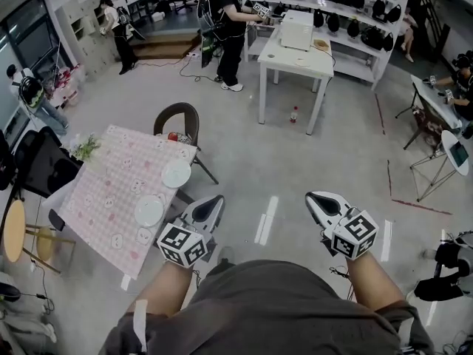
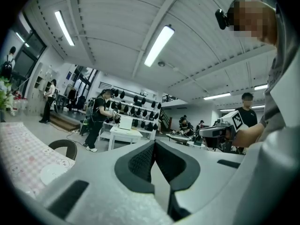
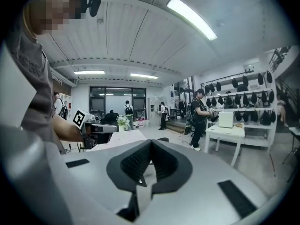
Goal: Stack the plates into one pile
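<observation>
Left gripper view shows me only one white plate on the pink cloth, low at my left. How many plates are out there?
Observer: Two. The head view shows a near plate and a far plate lying apart on the table, not stacked.
Operator: Is the right claw carrying anything?
Observer: No. In its own view the right claw is shut with nothing between its jaws.
Operator: Is my left claw over a plate?
Observer: No. In the head view the left claw shows just right of the table's near corner, beside both plates and over neither.
</observation>
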Demonstrator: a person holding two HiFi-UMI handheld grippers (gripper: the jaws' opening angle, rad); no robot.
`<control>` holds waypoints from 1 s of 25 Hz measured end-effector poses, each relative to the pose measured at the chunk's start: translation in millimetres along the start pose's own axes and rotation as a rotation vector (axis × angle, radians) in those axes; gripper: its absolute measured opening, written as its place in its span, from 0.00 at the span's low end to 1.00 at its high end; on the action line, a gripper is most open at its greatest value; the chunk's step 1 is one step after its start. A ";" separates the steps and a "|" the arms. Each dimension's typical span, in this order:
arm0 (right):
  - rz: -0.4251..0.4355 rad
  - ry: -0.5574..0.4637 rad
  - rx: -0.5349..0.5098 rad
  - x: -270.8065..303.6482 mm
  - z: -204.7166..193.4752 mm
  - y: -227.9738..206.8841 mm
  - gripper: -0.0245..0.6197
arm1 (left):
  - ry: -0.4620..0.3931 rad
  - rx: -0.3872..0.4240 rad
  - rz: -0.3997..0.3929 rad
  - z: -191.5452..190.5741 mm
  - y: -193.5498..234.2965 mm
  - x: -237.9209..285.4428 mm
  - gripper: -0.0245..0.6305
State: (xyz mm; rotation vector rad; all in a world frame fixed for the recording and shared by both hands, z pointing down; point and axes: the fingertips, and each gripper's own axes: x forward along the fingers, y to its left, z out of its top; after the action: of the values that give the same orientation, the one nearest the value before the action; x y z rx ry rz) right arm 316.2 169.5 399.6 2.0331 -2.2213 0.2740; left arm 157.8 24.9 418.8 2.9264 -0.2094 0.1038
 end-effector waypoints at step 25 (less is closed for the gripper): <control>0.016 0.051 -0.032 290.3 54.3 -113.2 0.03 | 0.023 -0.011 -0.076 35.1 265.2 149.0 0.05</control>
State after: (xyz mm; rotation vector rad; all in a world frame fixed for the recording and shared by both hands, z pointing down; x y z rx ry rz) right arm 404.1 -134.1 413.0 1.9705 -2.1990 0.2867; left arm 267.7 -259.3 449.8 2.9168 -0.0942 0.1238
